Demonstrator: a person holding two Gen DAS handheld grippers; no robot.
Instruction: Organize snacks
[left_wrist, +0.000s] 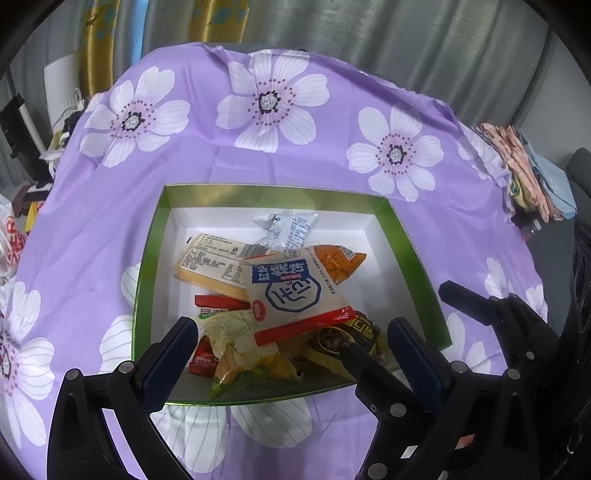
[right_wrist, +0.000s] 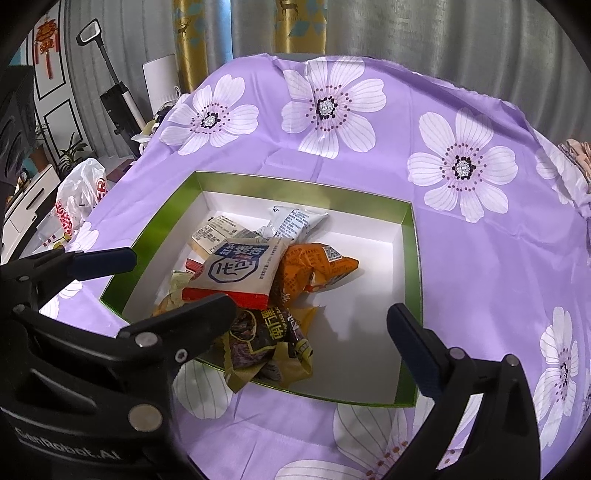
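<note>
A green box (left_wrist: 149, 258) with a white inside sits on the purple flowered cloth and holds several snack packets. On top lies a white packet with a blue badge and red strip (left_wrist: 291, 291); around it are an orange packet (left_wrist: 338, 262), a beige packet (left_wrist: 214, 262), a white packet (left_wrist: 291, 229), a yellow-green packet (left_wrist: 240, 343) and a dark brown packet (left_wrist: 351, 336). My left gripper (left_wrist: 291, 354) is open and empty above the box's near edge. My right gripper (right_wrist: 314, 328) is open and empty over the same box (right_wrist: 412, 258), above the brown packet (right_wrist: 266, 339).
The purple cloth (left_wrist: 258, 155) covers the whole table. Folded fabrics (left_wrist: 528, 173) lie at the right edge. A white plastic bag (right_wrist: 81, 199) hangs off the left side. Curtains, a floor cleaner (right_wrist: 118, 99) and a cabinet stand behind.
</note>
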